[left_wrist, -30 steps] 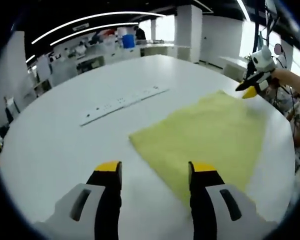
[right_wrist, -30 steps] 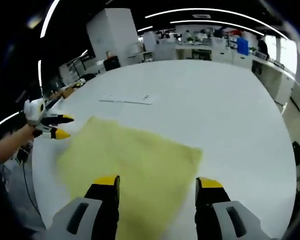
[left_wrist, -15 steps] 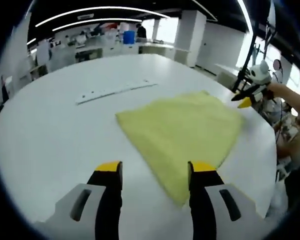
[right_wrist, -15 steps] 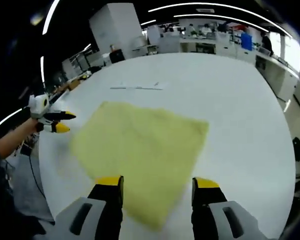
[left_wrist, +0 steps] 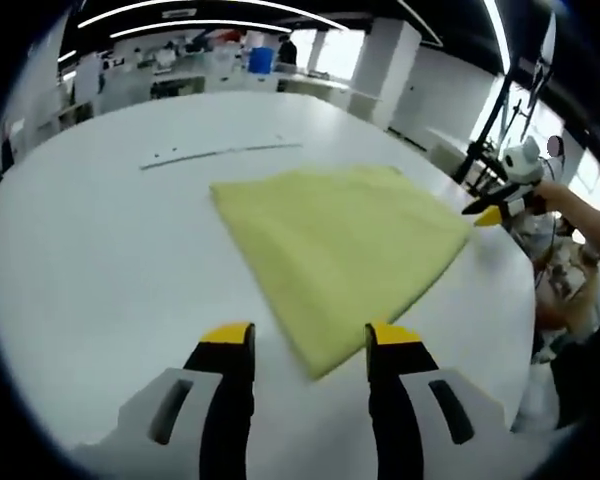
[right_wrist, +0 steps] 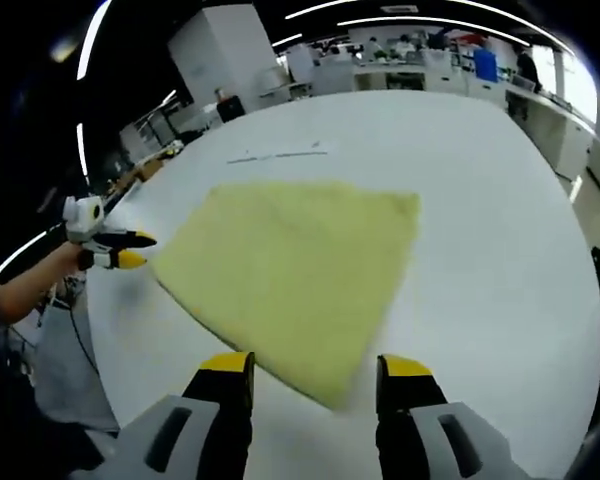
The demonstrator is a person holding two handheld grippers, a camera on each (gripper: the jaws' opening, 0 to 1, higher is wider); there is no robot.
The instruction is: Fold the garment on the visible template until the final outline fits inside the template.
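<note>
1. The yellow garment (left_wrist: 340, 245) lies flat on the white table (left_wrist: 100, 260), 1 near corner pointing at the left gripper (left_wrist: 300, 345) — its jaws are spread and hold nothing.
2. In the right gripper view the garment (right_wrist: 290, 265) sits at 12 o'clock of the right gripper (right_wrist: 315, 370), whose jaws are likewise spread and empty; the left gripper (right_wrist: 125, 250) shows at 9 o'clock by the cloth's far corner.
3. Against 1 second ago, both cameras have drawn back and the cloth's near corner now lies clear ahead of the jaws — a release and retreat, I judge.
4. A pale marked strip (left_wrist: 215, 152) lies beyond the garment at 11 o'clock; I cannot tell the template's outline, so the fit stays unconfirmed.
</note>
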